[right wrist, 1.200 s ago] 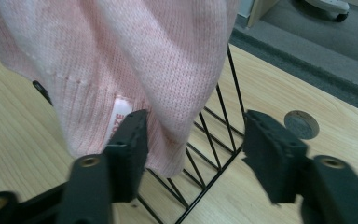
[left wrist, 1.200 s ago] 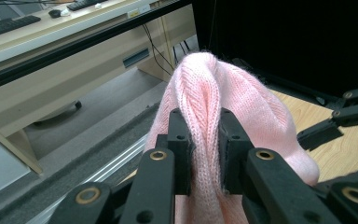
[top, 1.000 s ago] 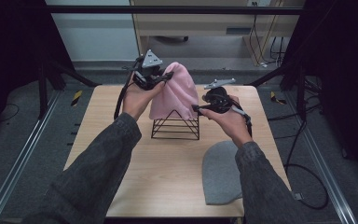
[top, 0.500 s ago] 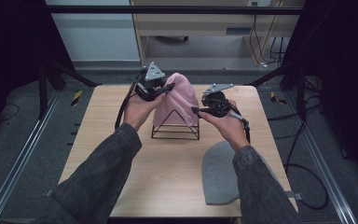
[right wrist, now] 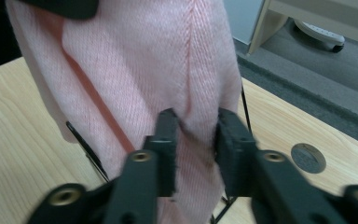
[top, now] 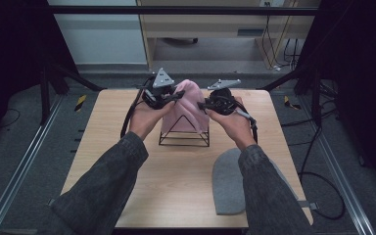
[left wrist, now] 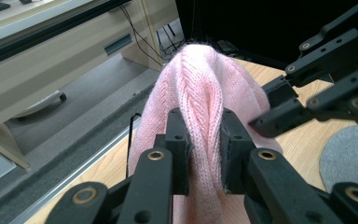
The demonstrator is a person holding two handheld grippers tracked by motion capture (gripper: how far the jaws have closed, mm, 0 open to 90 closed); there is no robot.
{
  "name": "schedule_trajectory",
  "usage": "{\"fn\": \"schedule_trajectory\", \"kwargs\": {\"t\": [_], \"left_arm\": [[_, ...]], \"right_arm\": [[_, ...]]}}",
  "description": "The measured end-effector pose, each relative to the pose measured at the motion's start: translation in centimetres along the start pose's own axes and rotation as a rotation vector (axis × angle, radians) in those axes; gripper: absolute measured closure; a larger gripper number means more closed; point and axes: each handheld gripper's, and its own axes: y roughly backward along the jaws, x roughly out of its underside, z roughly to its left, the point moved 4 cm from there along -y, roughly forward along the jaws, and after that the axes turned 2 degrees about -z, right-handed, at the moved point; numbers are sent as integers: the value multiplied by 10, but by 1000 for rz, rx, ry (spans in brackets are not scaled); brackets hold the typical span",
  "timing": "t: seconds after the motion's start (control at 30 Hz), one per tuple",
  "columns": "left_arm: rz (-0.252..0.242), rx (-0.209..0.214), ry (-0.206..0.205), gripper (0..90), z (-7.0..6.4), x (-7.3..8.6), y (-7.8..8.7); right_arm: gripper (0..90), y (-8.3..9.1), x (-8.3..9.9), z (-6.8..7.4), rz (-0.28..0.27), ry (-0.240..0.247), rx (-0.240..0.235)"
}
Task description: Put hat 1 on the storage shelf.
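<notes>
Over far middle of light wooden table (top: 176, 186), we've got pink knitted beanie (top: 188, 105) draped on black wire pyramid stand (top: 183, 137). Left gripper (top: 175, 98) pinching fold of knit on hat's left side, jaws nearly closed with ridge of fabric squeezed between. Right gripper (top: 201, 105) same deal on right side, clamped on fabric. Grey felt-like beanie (top: 232, 183) lying flat at near right, well apart.

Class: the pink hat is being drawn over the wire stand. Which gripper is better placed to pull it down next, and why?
Neither clearly: left gripper and right gripper each pinch a fold of the pink hat, flanking the wire stand.
</notes>
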Motion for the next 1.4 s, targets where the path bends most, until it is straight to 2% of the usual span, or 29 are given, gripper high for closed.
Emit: {"fn": "schedule_trajectory", "kwargs": {"t": [0.07, 0.17, 0.43, 0.67, 0.8, 0.93, 1.0, 1.1, 1.27, 1.4], "left_arm": [[1, 4, 3, 761, 0, 2, 0], [5, 7, 4, 758, -1, 7, 0], [31, 16, 19, 732, -3, 24, -1], [48, 23, 25, 696, -5, 32, 0], [74, 22, 38, 647, -5, 37, -2], [62, 19, 59, 584, -8, 38, -2], [60, 18, 75, 496, -9, 38, 0], [49, 15, 69, 471, -11, 39, 4], [43, 8, 66, 464, -11, 40, 12], [45, 1, 71, 519, -7, 44, 18]], "right_arm": [[818, -1, 0, 0, 11, 2, -3], [844, -2, 1, -1, 22, 7, -7], [856, 1, 0, -8, 36, -3, 20], [857, -1, 4, -5, 45, 16, 19], [857, -4, 9, -3, 59, 21, 14], [857, -5, 12, -1, 63, 30, 16], [857, -4, 16, -3, 67, 26, 24], [857, -3, 19, -6, 71, 17, 27], [857, -3, 25, -10, 81, -1, 34], [856, -5, 26, -11, 84, -3, 35]]}}
